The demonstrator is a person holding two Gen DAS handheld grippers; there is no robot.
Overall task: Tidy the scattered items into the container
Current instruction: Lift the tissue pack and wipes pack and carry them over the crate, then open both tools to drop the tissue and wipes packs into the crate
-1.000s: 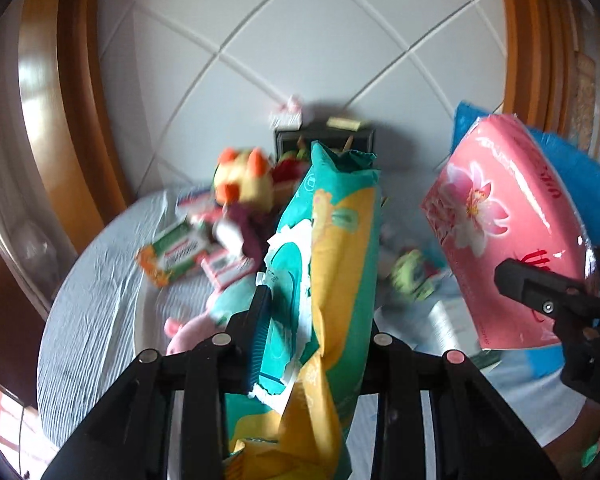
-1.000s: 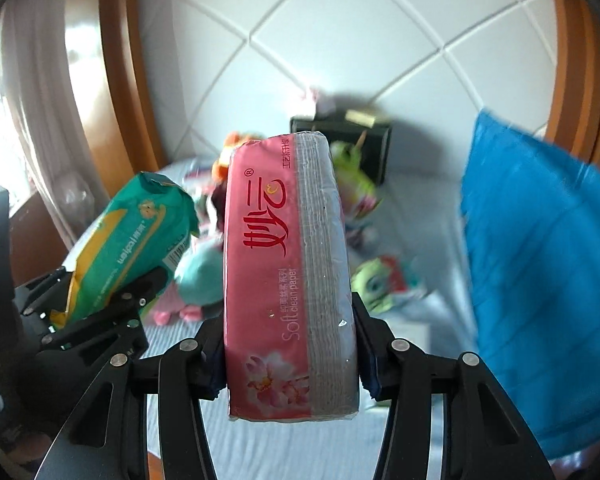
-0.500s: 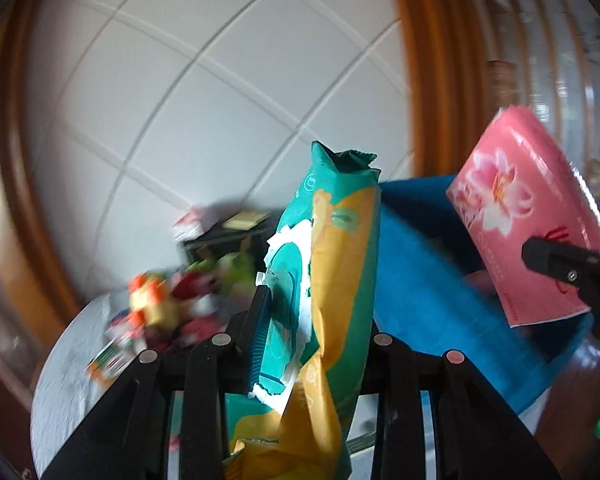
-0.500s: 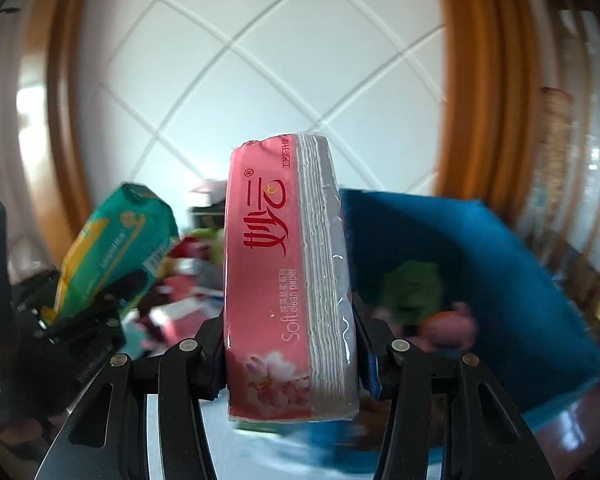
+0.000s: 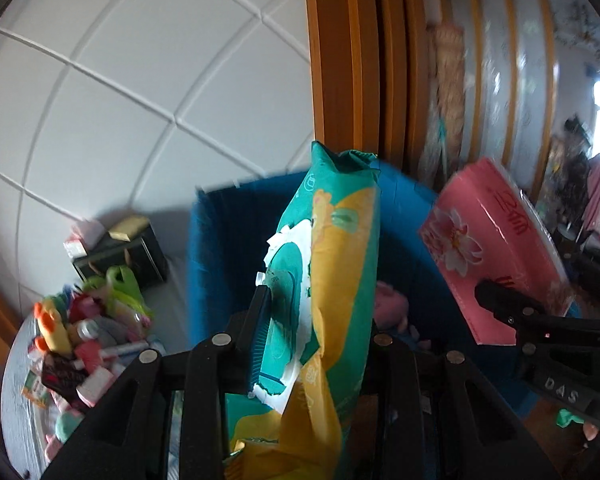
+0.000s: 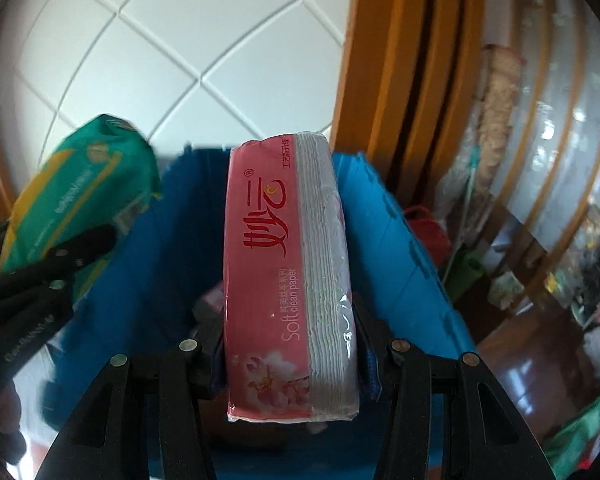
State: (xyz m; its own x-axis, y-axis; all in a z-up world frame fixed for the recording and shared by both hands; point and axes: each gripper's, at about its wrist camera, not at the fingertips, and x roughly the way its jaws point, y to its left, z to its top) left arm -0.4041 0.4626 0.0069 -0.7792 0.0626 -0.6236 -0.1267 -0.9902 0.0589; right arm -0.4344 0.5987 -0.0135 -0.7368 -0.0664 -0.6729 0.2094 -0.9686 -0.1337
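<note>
Right wrist view: the right gripper has its fingers pinching a pink tissue pack, long axis pointing up the frame, directly over the open blue bin. At left, the left gripper clamps a green wipes pack, also upright, just at the bin's near wall. Both look ready to drop; the right is nearer. Remaining toys sit on the round worktop, lower left.

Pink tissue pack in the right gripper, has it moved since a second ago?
Yes. The tissue pack was in front of the toy-strewn table; now it hangs over the blue bin, rightward.
</note>
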